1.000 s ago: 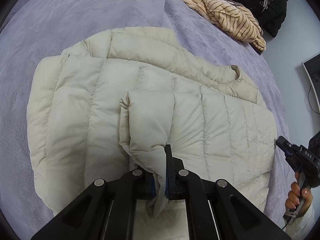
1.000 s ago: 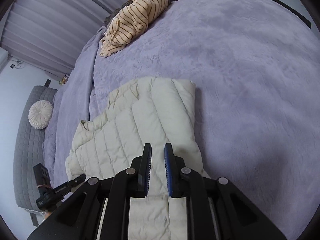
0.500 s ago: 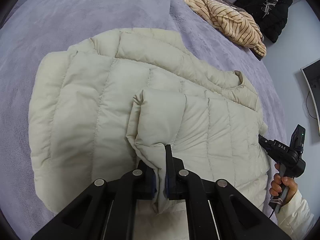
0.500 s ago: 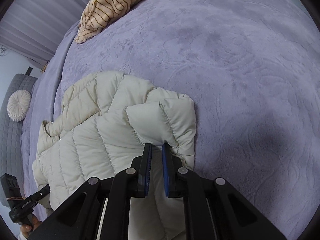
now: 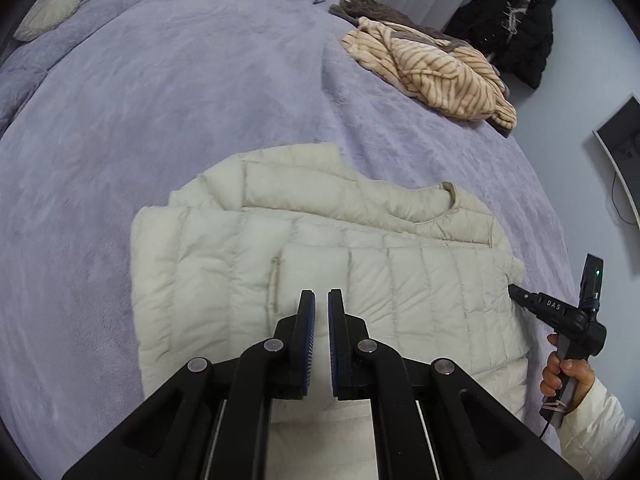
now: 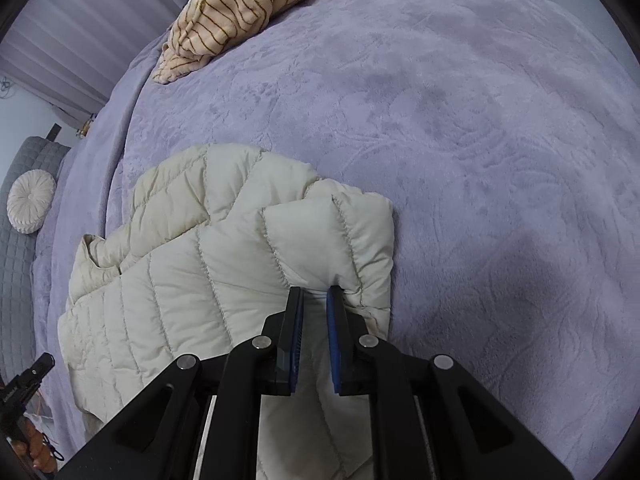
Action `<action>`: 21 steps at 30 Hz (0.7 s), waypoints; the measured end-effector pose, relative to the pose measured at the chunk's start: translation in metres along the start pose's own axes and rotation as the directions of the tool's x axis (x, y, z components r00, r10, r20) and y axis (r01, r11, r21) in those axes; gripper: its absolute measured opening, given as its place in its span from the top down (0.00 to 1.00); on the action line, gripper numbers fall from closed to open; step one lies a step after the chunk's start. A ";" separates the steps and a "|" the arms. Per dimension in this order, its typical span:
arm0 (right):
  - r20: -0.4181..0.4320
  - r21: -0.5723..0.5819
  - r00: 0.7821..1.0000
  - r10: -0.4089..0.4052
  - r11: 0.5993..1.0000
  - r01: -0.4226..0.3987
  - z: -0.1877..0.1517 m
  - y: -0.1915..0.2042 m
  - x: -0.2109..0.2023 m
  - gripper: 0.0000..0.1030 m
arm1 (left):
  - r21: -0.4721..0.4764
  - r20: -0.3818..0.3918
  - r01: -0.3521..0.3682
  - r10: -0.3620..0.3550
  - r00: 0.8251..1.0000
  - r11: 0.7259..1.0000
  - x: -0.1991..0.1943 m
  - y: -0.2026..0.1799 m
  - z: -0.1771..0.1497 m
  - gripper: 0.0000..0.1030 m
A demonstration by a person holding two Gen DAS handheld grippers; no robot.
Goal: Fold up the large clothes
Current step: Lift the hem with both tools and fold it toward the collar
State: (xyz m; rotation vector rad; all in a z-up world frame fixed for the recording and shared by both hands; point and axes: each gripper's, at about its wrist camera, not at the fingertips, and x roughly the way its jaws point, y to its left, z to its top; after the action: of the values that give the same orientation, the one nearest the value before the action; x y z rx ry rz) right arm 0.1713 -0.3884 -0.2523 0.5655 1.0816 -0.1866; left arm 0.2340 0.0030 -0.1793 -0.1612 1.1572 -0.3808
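A cream quilted puffer jacket (image 5: 360, 280) lies on the lilac bed cover (image 5: 160, 100), one sleeve folded flat across its front. My left gripper (image 5: 321, 300) hovers above that sleeve, shut, with nothing between its fingers. My right gripper (image 6: 315, 294) is down at the jacket's (image 6: 200, 280) puckered shoulder edge. Its jaws are opening a little, with a fold of the cream fabric pinched between them. In the left wrist view the right gripper (image 5: 516, 292) meets the jacket's right edge, held by a hand in a cream sleeve.
A striped beige garment (image 5: 432, 76) and a brown one (image 5: 368, 6) lie at the far side of the bed. A black coat (image 5: 512, 28) hangs by the wall near a screen (image 5: 620, 152). A round cushion (image 6: 30, 200) rests against the grey headboard.
My left gripper has let go of the sleeve and risen; the sleeve now lies flat on the jacket. My right gripper has come down onto the jacket's shoulder edge.
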 end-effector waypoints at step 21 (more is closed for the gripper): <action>-0.043 -0.076 0.999 -0.019 0.997 0.015 -0.012 -0.003 0.022 0.87 | 0.032 -0.103 -0.110 0.112 0.988 0.993 0.078 0.023 -0.016 0.93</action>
State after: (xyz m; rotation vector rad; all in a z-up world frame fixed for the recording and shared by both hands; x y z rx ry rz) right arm 0.1708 -0.3819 -0.2771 0.4947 1.1317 -0.1481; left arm 0.2516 -0.0037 -0.2599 -0.0542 1.2586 -0.3084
